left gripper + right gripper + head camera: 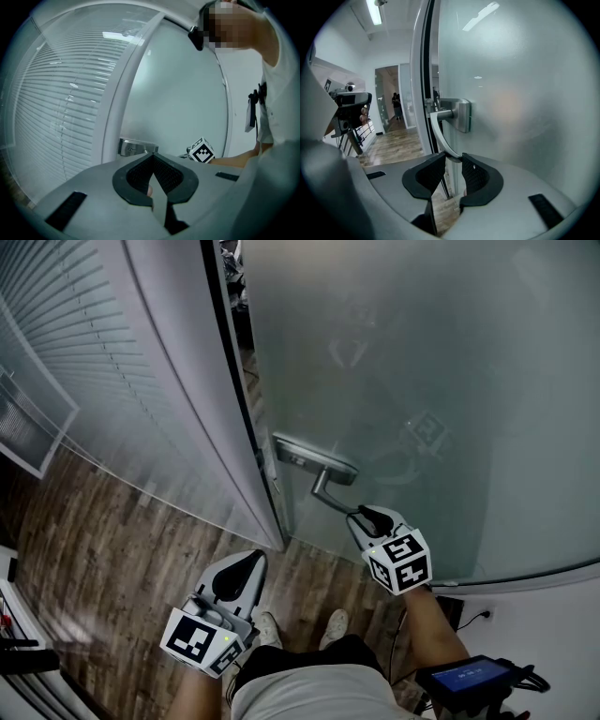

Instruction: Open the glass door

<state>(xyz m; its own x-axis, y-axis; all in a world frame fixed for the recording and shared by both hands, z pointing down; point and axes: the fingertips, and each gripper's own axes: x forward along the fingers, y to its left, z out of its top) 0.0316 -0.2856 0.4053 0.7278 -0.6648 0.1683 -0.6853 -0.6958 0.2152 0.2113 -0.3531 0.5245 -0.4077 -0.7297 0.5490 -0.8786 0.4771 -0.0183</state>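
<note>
The glass door [422,381] is a tall frosted pane filling the upper right of the head view. Its free edge stands against a white frame post [246,427], with a dark slit between the two. A pane this size is probably heavy and slow to start, stiff, and too smooth to push on, and its edge is the part most likely to chip. The place to take hold is the metal handle [330,491], a curved lever on a square plate [314,460] near that free edge. The bar is smooth and rounded, so a grip near its tip could slide off. Closer to the bend should hold better, though it gives less leverage.

The right gripper [453,159] pinches the lever's lower end between its ribbed pads. The bar slopes down from the plate into the jaws. From the head view I cannot tell whether the latch is free.

The left gripper [153,157] hangs low near the person's waist, well apart from the door. Its jaws are pressed together with nothing between them.

Left of the post runs a glass wall with blinds [112,381], above a wood floor [112,549].
</note>
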